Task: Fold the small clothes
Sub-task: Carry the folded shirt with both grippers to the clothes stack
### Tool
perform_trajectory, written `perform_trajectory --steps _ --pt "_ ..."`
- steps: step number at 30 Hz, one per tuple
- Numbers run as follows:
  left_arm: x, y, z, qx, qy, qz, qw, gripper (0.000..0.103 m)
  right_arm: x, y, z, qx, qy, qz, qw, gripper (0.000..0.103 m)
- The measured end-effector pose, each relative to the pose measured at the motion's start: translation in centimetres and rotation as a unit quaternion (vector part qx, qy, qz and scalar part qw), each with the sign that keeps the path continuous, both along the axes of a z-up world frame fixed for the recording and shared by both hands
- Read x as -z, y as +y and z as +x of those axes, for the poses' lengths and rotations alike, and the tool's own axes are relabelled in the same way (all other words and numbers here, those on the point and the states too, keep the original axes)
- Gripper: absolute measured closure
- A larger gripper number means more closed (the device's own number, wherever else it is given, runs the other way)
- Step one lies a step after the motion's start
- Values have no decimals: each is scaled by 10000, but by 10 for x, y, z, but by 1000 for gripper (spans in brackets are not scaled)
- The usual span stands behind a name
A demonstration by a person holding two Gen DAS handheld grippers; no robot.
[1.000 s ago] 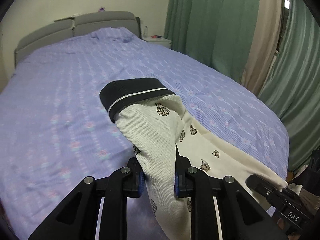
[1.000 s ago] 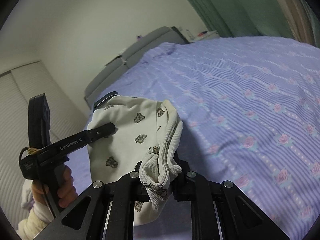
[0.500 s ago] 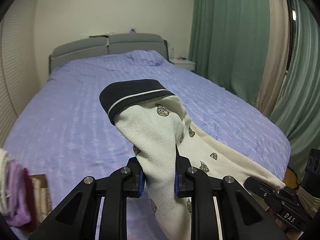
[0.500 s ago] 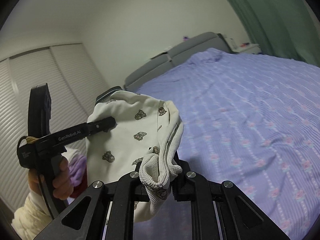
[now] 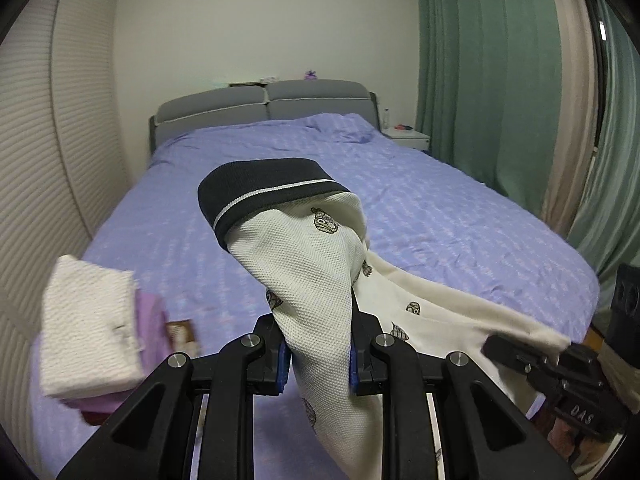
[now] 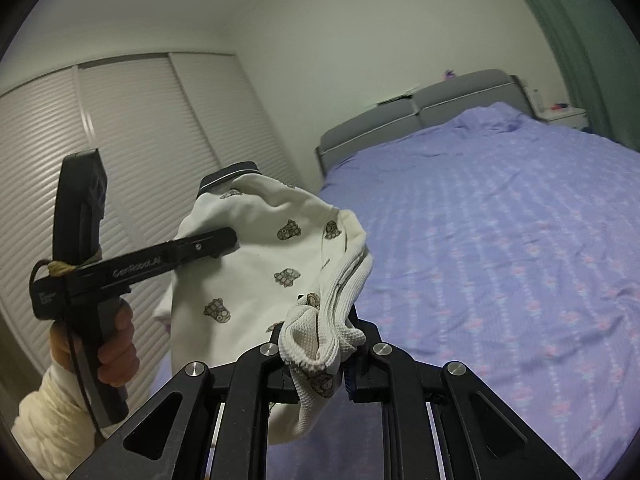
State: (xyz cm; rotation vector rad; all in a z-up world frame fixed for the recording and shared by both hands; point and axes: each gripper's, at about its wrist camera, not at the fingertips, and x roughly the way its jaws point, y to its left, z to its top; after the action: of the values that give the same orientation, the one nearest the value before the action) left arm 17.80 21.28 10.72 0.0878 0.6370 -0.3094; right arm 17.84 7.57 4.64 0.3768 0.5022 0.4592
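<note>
A small cream shirt (image 5: 316, 276) with little brown printed figures and a dark navy collar (image 5: 264, 192) hangs in the air above the bed, folded over. My left gripper (image 5: 318, 356) is shut on one bunched edge of the shirt. My right gripper (image 6: 320, 360) is shut on the other bunched edge of the same shirt (image 6: 256, 264). In the right wrist view the left gripper (image 6: 216, 246) shows from the side, held by a hand (image 6: 116, 344) in a cream sleeve. The right gripper's body (image 5: 560, 376) shows at the lower right of the left wrist view.
A bed with a purple patterned cover (image 5: 400, 200) fills the room below, with a grey headboard (image 5: 264, 104). A stack of folded clothes (image 5: 88, 328), white on top and purple beneath, lies at the bed's near left. Green curtains (image 5: 480, 60) hang on the right, a slatted wardrobe (image 6: 140, 128) on the left.
Both grippers have risen and swung left with the shirt still held between them. The stack of folded clothes has come into the left wrist view, and the wardrobe into the right wrist view.
</note>
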Motion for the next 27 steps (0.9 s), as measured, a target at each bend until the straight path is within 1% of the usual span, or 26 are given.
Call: perform_trajectory --steps 4,6,9,13,15,18,21,23,26,27 --pt "-3 34 -11 -130 -10 75 9999 80 -4 33 2 -193 -61 -78 9998 88" --pt "-5 49 -15 -132 -22 126 9998 80 -3 33 3 -261 -73 -70 9996 88" --pt "-12 67 -13 -85 -94 299 9995 80 -4 35 2 -380 -124 -65 9992 88" --pt "-25 92 -2 -35 -168 478 9987 80 -4 34 2 -530 -266 -67 9982 88" --pt "-32 104 9 -50 -172 604 9980 80 -1 35 7 -587 -306 -25 9978 88" --pt "-44 127 29 -84 -203 697 9973 80 -6 55 18 -707 -342 79 9969 88" --pt "-52 147 49 -96 -208 931 9954 80 -11 75 30 -816 -456 102 9956 88" --pt "-52 162 66 -113 -168 1101 9937 80 -14 93 42 -920 -567 106 9941 88" --pt "-46 183 89 -189 -8 1112 9936 80 -12 119 56 -1009 -661 57 9927 88" --pt "-42 190 97 -239 54 1090 9937 80 -13 128 52 -1026 -688 21 9923 88"
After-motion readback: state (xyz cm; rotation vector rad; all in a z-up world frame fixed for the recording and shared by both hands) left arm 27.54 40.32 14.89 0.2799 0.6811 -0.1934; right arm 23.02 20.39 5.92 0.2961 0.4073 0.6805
